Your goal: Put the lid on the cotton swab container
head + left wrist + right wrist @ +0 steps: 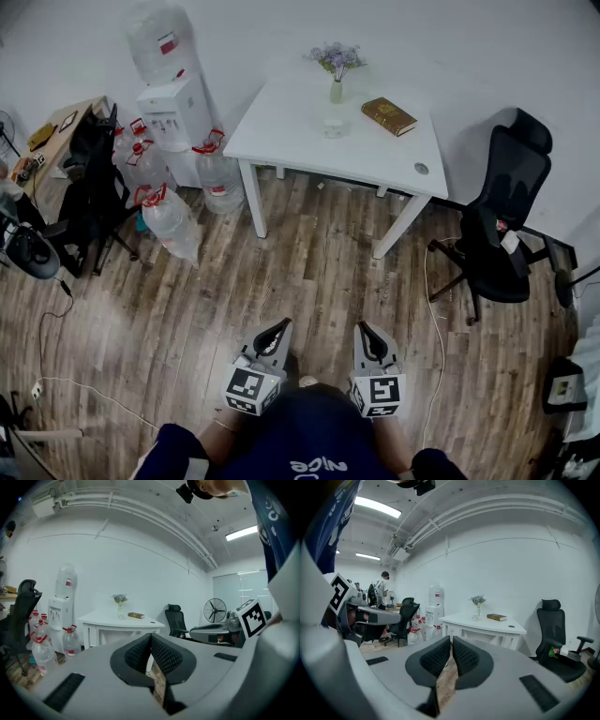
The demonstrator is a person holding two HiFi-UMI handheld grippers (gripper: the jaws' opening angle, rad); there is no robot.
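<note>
The left gripper (281,326) and right gripper (365,329), jaws together and empty, hang well apart from the white tabletop (281,127), where the small clear container (335,127) seemingly stands just beside a slender flower vase (337,91) that a careless reach could topple.

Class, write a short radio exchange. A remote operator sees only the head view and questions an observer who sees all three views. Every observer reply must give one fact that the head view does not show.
Operator: Is the left gripper holding anything?
Observer: No. The left gripper view shows its ribbed pads pressed together with nothing between them.
Operator: Is anyone else in the room?
Observer: Yes. The right gripper view shows a person standing at its far left.
</note>
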